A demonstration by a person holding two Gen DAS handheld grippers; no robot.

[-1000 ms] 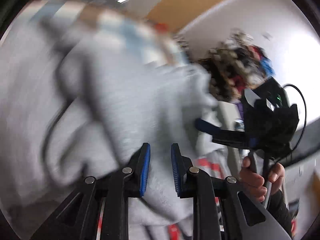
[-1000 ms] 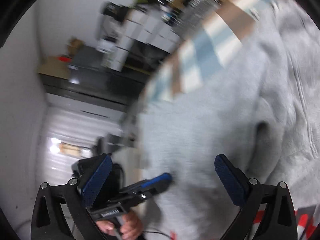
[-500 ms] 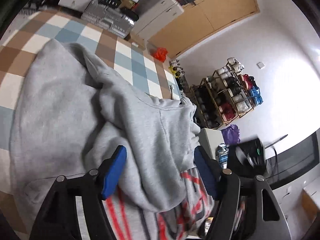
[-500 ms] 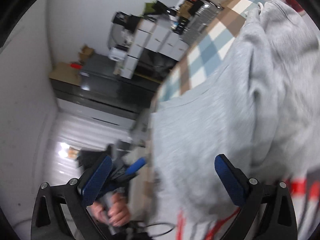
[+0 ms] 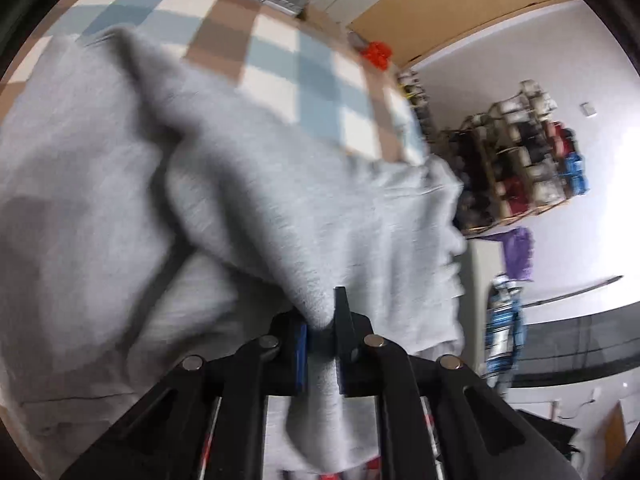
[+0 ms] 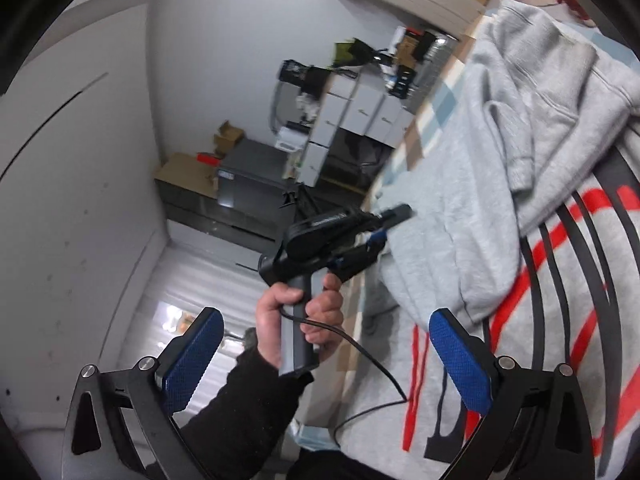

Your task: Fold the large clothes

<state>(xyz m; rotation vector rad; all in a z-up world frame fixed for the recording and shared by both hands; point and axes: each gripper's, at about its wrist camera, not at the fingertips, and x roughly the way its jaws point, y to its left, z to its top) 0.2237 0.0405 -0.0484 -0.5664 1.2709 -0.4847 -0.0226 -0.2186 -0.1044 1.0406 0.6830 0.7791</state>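
Two grippers at a grey sweatshirt (image 5: 280, 200) spread on the checked surface (image 5: 280, 52). Left gripper (image 5: 322, 344) pinches a fold of its near edge; right gripper (image 6: 324, 352) stands spread wide, empty, beside the garment. Step in hand: gripping for a fold. Next, probably, the right takes a matching edge.

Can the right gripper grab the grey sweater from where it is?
Probably yes. The right hand-held gripper is open and holds nothing, and the grey sweater lies just ahead with no obstacle between. The left hand-held gripper already pinches its edge.
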